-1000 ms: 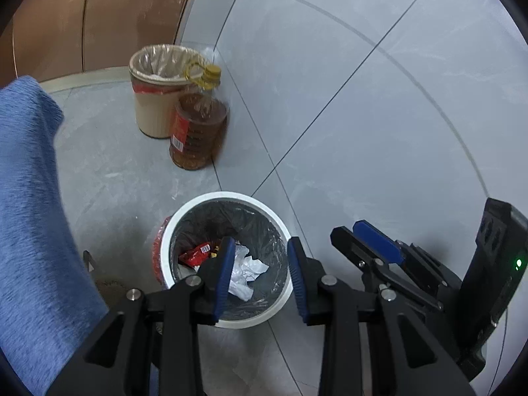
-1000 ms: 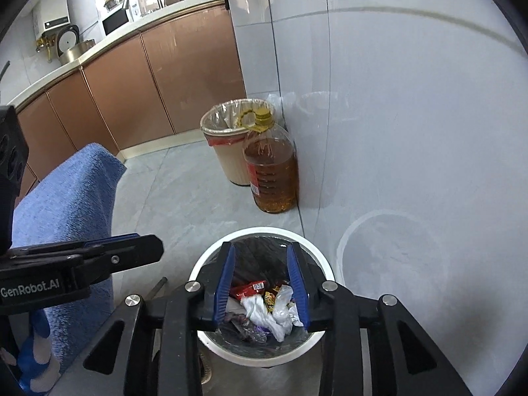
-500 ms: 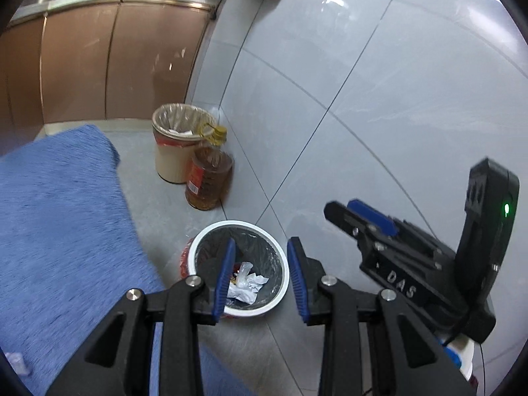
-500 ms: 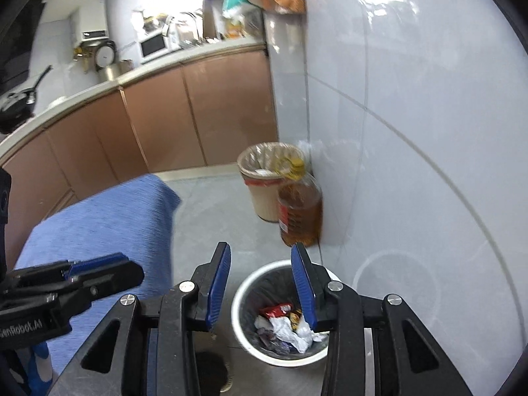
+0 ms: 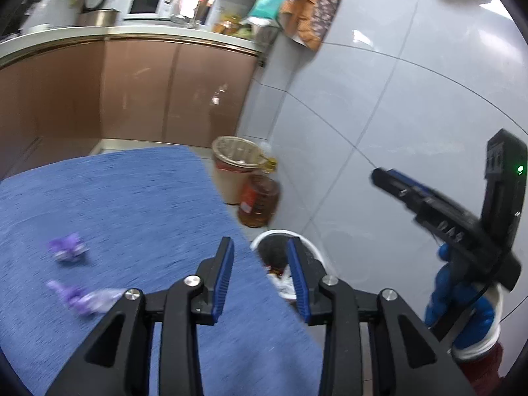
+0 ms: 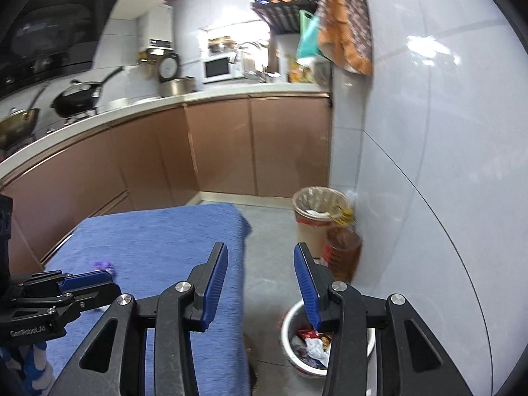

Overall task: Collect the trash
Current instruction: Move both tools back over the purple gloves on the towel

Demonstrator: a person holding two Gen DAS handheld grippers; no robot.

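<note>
- Your left gripper (image 5: 260, 277) was released, with its blue pads apart and nothing between them; it hung over the right edge of the blue cloth (image 5: 132, 204).
- Your right gripper (image 6: 260, 283) was also released and empty, its jaws wide apart, above the gap between the cloth and the wall.
- On the cloth, two purple wrappers lay to the left of your left gripper: one crumpled wrapper (image 5: 67, 247) farther from you, and one longer wrapper (image 5: 84, 298) nearer, just beside the gripper's left arm. Both were blurred.
- On the floor, the white trash bin (image 6: 292, 321) stood between the cloth and the tiled wall, already holding paper and wrappers.
- Behind it, the oil bottle (image 5: 259, 199) was touching the beige lined bin (image 5: 231, 168) in the corner by the brown cabinets (image 5: 138, 92).
</note>
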